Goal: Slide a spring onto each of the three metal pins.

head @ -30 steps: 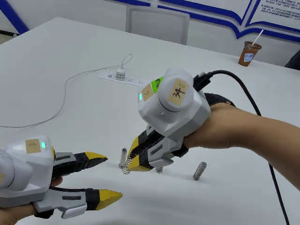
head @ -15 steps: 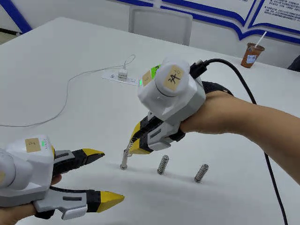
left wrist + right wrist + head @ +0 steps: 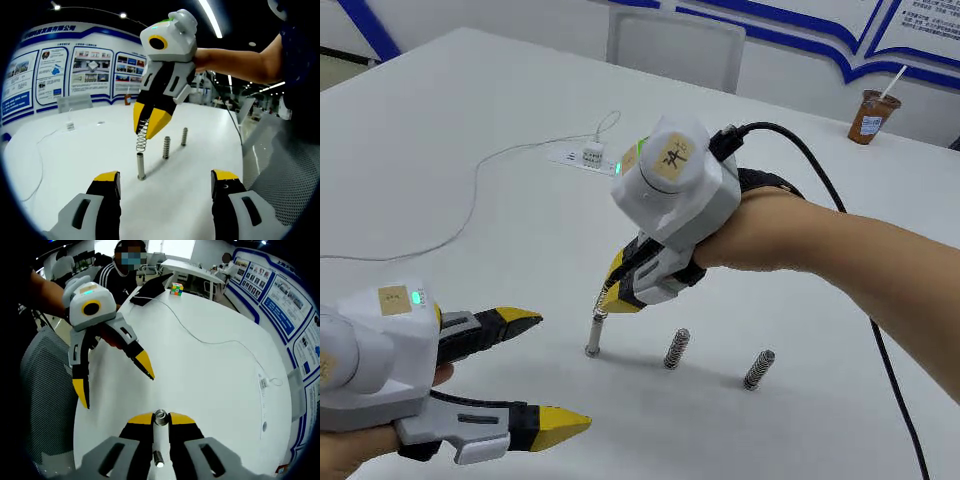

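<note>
Over the white counter (image 3: 470,200), the right gripper (image 3: 609,302) pinches a spring (image 3: 601,305) between closed fingers, its lower end just over the top of the bare metal pin (image 3: 593,338). Beside it, a second pin (image 3: 676,348) and a third pin (image 3: 759,369) already carry springs. Nearer the person, the left gripper (image 3: 560,369) holds its fingers wide apart, empty.

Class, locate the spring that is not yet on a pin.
In the head view the spring hangs from the right claw, just above the bare pin, with the nearest spring-covered pin to its right.
</note>
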{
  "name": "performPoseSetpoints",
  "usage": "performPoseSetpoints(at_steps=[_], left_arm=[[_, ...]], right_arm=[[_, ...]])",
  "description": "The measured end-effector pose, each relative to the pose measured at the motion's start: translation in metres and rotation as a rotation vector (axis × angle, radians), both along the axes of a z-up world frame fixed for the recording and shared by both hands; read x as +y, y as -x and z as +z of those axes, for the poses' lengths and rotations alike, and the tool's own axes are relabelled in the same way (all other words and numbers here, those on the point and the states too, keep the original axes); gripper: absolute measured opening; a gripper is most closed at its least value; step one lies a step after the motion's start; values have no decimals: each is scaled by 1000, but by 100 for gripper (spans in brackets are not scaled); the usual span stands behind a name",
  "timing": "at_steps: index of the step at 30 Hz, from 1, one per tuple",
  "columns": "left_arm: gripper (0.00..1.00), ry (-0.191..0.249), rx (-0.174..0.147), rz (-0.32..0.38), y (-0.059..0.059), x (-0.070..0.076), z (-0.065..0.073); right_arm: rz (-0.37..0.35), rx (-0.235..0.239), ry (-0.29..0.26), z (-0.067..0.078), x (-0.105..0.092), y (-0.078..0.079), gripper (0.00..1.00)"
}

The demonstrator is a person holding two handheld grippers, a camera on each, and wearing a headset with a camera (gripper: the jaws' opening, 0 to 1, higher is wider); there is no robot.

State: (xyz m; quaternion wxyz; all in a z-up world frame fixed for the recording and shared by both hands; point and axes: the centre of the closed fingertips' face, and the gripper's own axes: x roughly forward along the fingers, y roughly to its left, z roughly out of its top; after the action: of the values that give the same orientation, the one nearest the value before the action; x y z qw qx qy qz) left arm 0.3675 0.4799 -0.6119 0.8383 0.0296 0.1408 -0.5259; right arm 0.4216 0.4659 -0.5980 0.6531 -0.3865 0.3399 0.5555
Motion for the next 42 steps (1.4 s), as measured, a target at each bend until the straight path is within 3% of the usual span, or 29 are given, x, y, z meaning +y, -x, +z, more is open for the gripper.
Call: performPoseSetpoints(at_steps=[15, 28, 42], left_arm=[[79, 5, 8, 2, 0, 0, -3], [79, -5, 8, -4, -1, -1, -5], [78, -12, 14, -12, -2, -2, -6]], right_arm=[[-5, 37, 36, -16, 0, -1, 12], [-7, 72, 103, -45, 2, -2, 12], [-42, 72, 135, -66, -3, -4, 12]])
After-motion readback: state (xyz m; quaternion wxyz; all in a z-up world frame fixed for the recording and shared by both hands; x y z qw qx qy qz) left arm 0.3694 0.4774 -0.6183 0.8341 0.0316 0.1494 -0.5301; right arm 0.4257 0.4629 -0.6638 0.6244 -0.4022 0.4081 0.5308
